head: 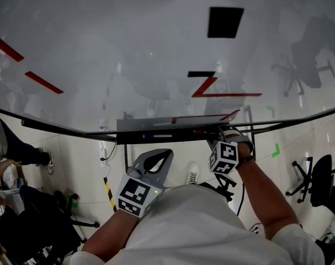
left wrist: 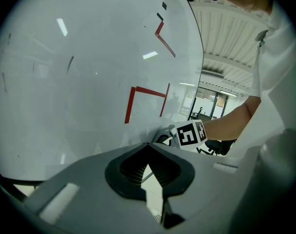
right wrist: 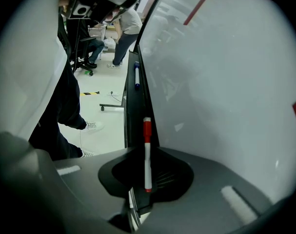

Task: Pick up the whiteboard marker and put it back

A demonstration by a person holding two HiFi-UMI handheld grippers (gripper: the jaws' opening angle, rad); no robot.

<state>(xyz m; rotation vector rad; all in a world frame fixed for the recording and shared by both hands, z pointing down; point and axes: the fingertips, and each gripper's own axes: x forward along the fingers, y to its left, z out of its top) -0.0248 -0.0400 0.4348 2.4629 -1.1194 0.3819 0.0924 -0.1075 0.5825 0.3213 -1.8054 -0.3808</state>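
Grey left claw (head: 167, 153) hangs below the whiteboard's tray (head: 156, 127); your right claw (head: 214, 139) reaches it. Left gripper view: jaws together, empty. Right gripper view: jaws pinch the red-and-white whiteboard marker (right wrist: 147, 155) above the tray.

One whiteboard (head: 128, 48), one red marker (right wrist: 147, 150), one blue marker (right wrist: 136, 76), two grippers (head: 156, 158) (head: 218, 141)

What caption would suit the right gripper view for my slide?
Right tool grips the red-and-white whiteboard marker above the board's dark tray.
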